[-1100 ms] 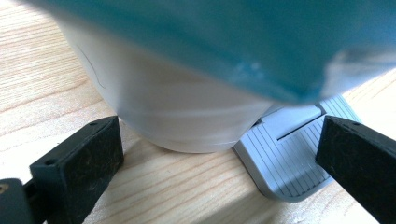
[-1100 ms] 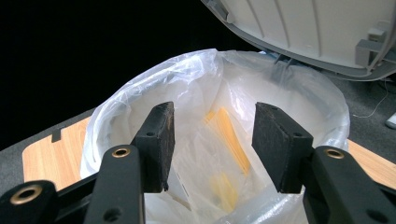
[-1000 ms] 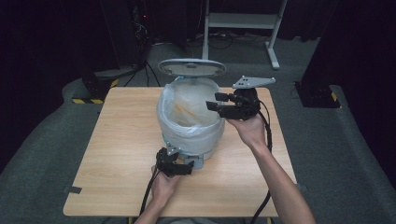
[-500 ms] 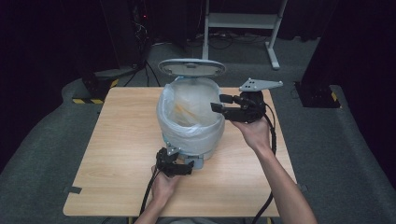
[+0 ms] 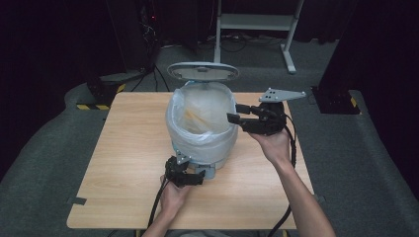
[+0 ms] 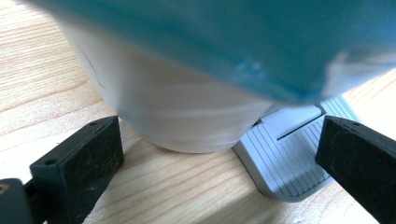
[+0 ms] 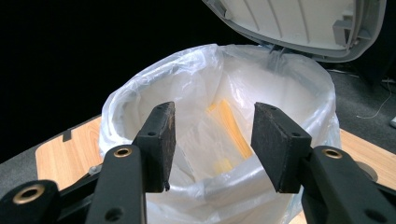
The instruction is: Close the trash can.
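Pedal bin (image 5: 201, 129), lined with a clear plastic bag (image 5: 217, 140), stands mid-table on the wooden table (image 5: 113, 163) in the high view, its grey lid (image 5: 203, 72) raised behind the rim. What has changed here is the right gripper (image 5: 238, 112): a second ago it hung tilted over the bin's right rim, and it has since drawn a little to the right and levelled out, jaws now pointing at the rim from just beside it, apart and empty. The left gripper (image 5: 191, 173) has kept its place at the bin's foot. In the left gripper view, its jaws stand wide, one at each side of the bin's white base, the ribbed grey pedal (image 6: 294, 161) just inside the right-hand jaw; whether anything presses the pedal down I cannot tell, though the raised lid suggests it. In the right gripper view, the jaws gape about halfway with nothing between them, and beyond them something yellowish (image 7: 229, 128) lies inside the bag. That reads as a drop already made, with letting the lid fall likely left.
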Available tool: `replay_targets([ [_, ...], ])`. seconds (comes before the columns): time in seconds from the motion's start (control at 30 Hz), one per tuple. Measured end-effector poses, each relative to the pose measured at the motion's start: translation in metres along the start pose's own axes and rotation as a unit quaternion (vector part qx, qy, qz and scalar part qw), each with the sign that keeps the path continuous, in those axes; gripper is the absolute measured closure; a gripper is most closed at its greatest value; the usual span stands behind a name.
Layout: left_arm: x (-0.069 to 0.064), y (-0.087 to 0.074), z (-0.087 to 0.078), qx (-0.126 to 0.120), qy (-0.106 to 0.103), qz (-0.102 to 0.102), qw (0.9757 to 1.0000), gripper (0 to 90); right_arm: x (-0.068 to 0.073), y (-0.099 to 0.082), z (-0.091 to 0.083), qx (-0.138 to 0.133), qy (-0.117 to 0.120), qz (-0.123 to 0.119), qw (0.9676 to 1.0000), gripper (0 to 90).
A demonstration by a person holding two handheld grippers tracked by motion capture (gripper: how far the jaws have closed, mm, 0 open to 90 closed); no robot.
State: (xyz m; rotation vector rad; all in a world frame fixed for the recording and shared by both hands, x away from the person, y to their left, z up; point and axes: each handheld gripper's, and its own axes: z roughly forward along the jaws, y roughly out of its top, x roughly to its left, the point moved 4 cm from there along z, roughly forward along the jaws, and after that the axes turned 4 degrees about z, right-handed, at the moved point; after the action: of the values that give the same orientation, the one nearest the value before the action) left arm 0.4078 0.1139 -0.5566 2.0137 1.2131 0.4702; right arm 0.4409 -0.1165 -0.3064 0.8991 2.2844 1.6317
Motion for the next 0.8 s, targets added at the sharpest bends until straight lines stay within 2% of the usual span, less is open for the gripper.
replay_targets([
  [0.8, 0.000, 0.000, 0.000, 0.000, 0.000, 0.000, 1.0000, 0.9, -0.008, -0.022, -0.021, -0.018, -0.006, 0.020, 0.9996, 49.9],
])
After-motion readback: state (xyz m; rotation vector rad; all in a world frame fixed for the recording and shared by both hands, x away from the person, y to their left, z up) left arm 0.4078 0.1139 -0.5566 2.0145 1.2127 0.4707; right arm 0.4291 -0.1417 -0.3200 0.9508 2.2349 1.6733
